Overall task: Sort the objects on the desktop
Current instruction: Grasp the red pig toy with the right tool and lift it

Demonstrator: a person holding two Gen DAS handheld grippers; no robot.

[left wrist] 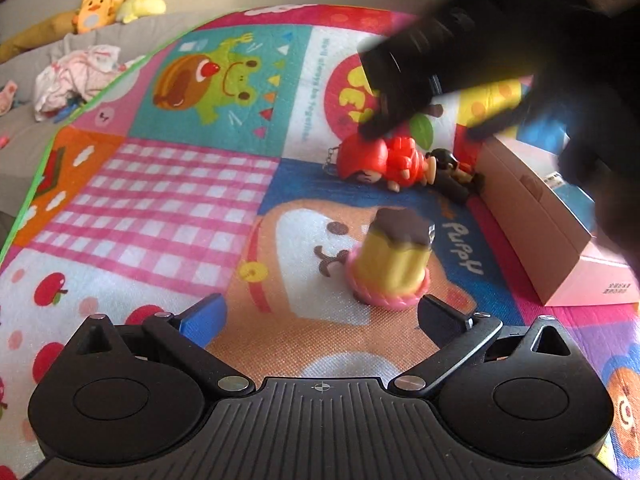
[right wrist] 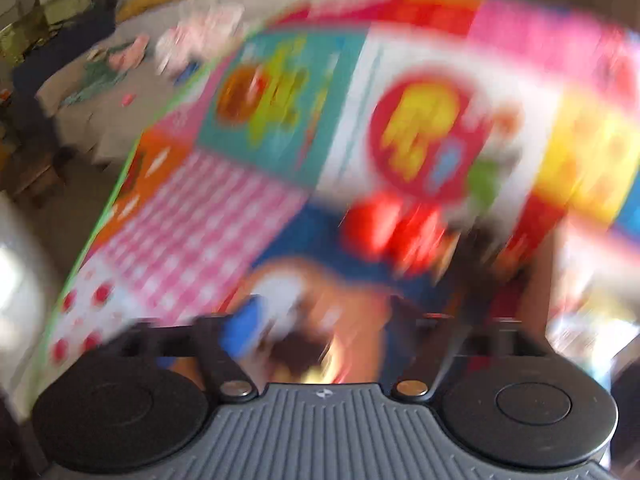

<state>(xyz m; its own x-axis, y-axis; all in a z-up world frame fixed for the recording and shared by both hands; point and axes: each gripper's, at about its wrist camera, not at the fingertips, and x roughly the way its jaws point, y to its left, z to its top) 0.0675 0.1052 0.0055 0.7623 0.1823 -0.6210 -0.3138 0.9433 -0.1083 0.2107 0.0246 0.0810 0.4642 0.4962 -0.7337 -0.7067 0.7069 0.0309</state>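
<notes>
Left wrist view: pink box (left wrist: 560,240) sitting on mat (left wrist: 180,200); red doll (left wrist: 380,160), dark figure (left wrist: 452,172), pudding toy (left wrist: 392,260) still lying unsorted beside box; left gripper (left wrist: 320,316) and right gripper (right wrist: 316,320) both gaping, gripping nothing

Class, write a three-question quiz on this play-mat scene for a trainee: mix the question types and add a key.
1. True or false: the pudding toy stands upright on the mat.
2. What lies just beyond the pudding toy? A) a red doll on its side B) a green ball C) a spoon
3. Fill in: the left tool has its jaws ____, with nothing between them.

Key: 1 true; 2 A; 3 open.
</notes>
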